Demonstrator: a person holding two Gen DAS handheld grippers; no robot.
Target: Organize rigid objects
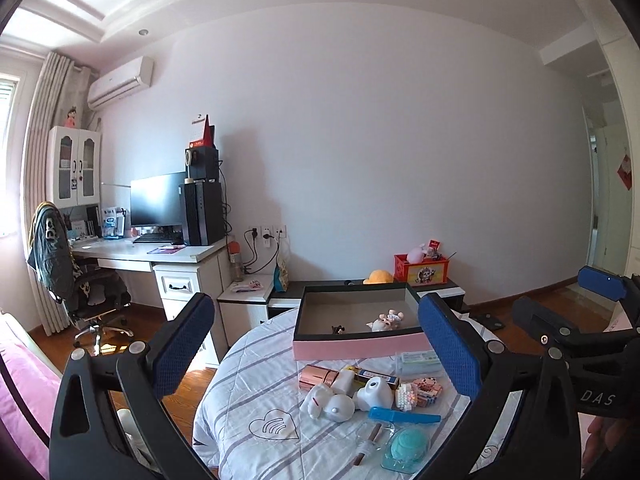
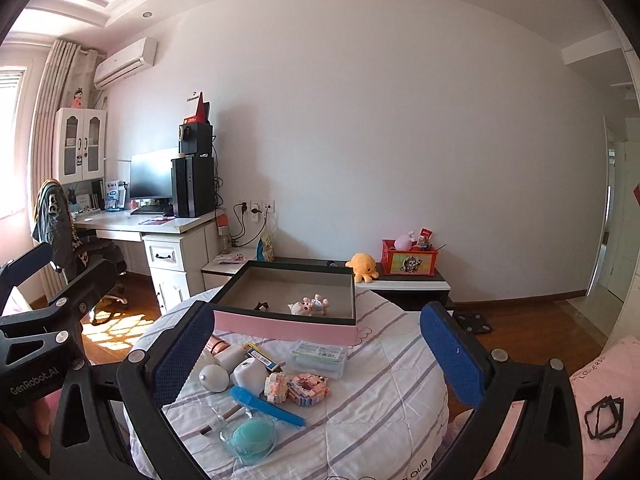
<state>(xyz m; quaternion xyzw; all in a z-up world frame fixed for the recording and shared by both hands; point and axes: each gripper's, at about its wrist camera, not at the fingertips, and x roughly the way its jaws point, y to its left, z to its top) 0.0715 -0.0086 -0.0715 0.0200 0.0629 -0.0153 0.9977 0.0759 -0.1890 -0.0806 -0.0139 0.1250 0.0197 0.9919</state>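
Both claws stand fully spread and hold nothing. My left claw (image 1: 316, 344) frames the lower centre of its view; my right claw (image 2: 318, 350) does the same in its own, and each shows at the other's frame edge.

Nearest, at lower centre, the loose items lie bunched on the striped cloth of the round table (image 2: 384, 408). A teal round pad in a clear case (image 2: 251, 436) lies closest to me, with a thin brown stick just left of it. A blue bar (image 2: 267, 405) lies just behind the case. Behind that sit a white rounded piece (image 2: 214, 377), a white cylinder (image 2: 250, 372) and a pink block figure (image 2: 309, 389), touching or nearly so. A clear flat case (image 2: 318, 358) and a rose-gold tube (image 1: 318, 375) lie behind them, near the box.

Beyond the cluster, at frame centre, stands the pink open box (image 2: 288, 330). It already holds a small pig figure (image 2: 310, 306) and a small dark item I cannot identify.

Judgement: the step in hand is choosing the next piece to box. I should take an outlying piece first, descend with the jaws clear of its neighbours, and close across a narrow, firm dimension. The rounded white pieces may roll or slip; the block figure may shed parts if squeezed hard.

Far back stand a low shelf with a red crate (image 2: 409, 262) and a desk at left.
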